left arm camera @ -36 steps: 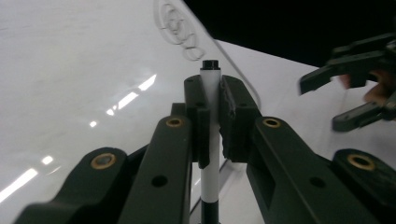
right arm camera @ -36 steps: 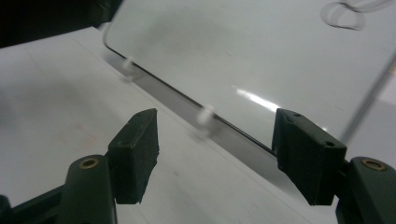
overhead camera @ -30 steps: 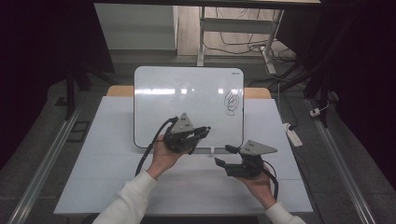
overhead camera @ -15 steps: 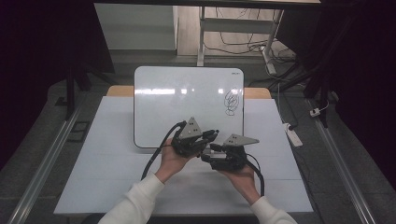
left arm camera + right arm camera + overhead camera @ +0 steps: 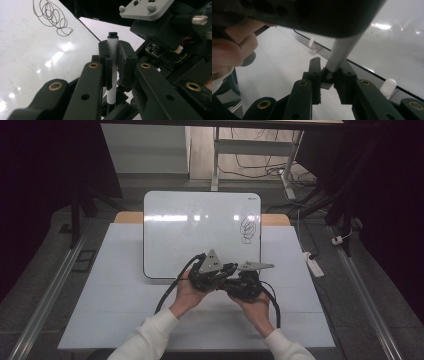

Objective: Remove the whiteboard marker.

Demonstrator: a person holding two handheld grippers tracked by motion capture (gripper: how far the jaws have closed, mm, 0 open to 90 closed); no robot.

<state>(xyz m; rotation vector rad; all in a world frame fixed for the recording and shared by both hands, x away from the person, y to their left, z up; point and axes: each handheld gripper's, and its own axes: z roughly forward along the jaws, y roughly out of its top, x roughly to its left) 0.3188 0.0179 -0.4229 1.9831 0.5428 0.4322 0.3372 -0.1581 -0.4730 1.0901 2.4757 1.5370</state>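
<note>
The marker (image 5: 113, 65) was clamped upright between the left gripper's (image 5: 212, 272) jaws, just off the whiteboard's (image 5: 200, 227) near edge. The right gripper (image 5: 245, 282), pressed against the left, had just been closing; its jaws were clamped on the marker's dark end (image 5: 327, 73). Bare table (image 5: 120, 265) lay open on both sides of the whiteboard. A black scribble (image 5: 247, 229) marked the whiteboard; the small print in its far corner could not be read.
</note>
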